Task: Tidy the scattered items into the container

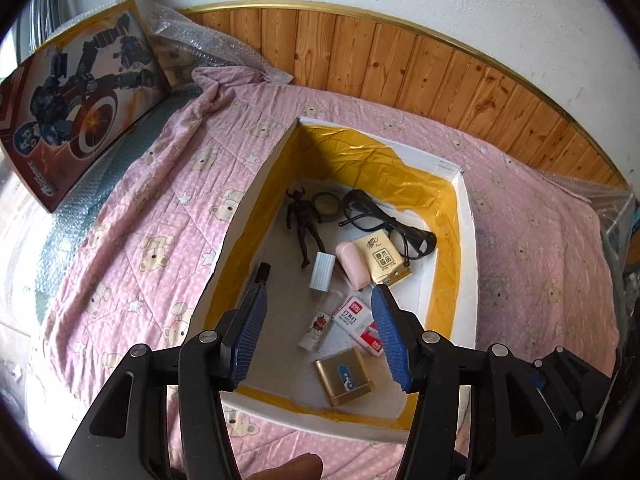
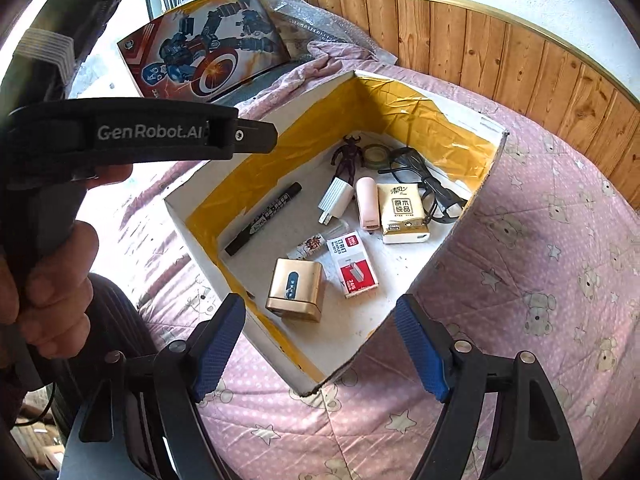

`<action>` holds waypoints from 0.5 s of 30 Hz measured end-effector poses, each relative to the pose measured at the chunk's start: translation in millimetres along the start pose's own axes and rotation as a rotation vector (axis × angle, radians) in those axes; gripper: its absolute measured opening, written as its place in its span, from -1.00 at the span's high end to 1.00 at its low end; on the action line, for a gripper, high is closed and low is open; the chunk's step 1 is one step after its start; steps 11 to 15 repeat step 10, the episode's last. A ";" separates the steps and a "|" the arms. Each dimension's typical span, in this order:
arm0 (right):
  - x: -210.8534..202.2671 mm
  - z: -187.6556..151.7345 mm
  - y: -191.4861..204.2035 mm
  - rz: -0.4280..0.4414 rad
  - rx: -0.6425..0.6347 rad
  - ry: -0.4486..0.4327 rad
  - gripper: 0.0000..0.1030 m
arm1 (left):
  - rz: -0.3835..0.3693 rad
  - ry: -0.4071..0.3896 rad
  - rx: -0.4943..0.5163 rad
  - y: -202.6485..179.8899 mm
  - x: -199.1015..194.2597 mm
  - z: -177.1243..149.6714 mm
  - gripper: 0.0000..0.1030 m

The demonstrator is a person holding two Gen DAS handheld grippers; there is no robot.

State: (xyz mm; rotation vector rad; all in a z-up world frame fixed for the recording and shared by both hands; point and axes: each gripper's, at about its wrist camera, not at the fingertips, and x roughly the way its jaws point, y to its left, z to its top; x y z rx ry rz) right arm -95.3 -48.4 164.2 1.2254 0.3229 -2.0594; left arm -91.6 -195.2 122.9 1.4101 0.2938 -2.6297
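Note:
A white cardboard box (image 1: 466, 240) (image 2: 494, 152) lined with yellow tape sits on the bed. Inside lie a dark figurine (image 1: 304, 224) (image 2: 348, 158), a tape roll (image 1: 326, 206), glasses with a black cord (image 1: 384, 220), a tissue pack (image 1: 380, 256) (image 2: 400, 204), a pink stapler (image 1: 352, 264), a white plug (image 2: 336, 198), a black marker (image 2: 264, 220), a staples box (image 2: 352, 264) and a gold tin (image 1: 344, 376) (image 2: 296, 288). My left gripper (image 1: 320, 296) hangs open above the box's near half, holding nothing. My right gripper (image 2: 320, 304) is open over the box's near corner, also holding nothing.
A pink bear-print quilt (image 1: 160, 200) covers the bed around the box. A large toy carton with a robot picture (image 1: 72, 92) leans at the far left beside bubble wrap (image 1: 208, 40). Wood panelling (image 1: 440, 68) backs the bed. A hand (image 2: 52, 292) grips the left tool.

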 end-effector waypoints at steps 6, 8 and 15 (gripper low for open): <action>-10.0 -14.3 11.3 -0.025 -0.026 -0.013 -0.52 | 0.010 -0.044 -0.010 -1.9 -22.8 -19.8 -0.14; -13.1 -17.7 15.2 -0.031 -0.037 -0.016 -0.52 | 0.019 -0.056 -0.007 -1.9 -29.6 -25.5 -0.14; -16.4 -21.2 18.7 -0.032 -0.045 -0.018 -0.52 | 0.020 -0.063 0.002 -3.3 -34.9 -30.3 -0.14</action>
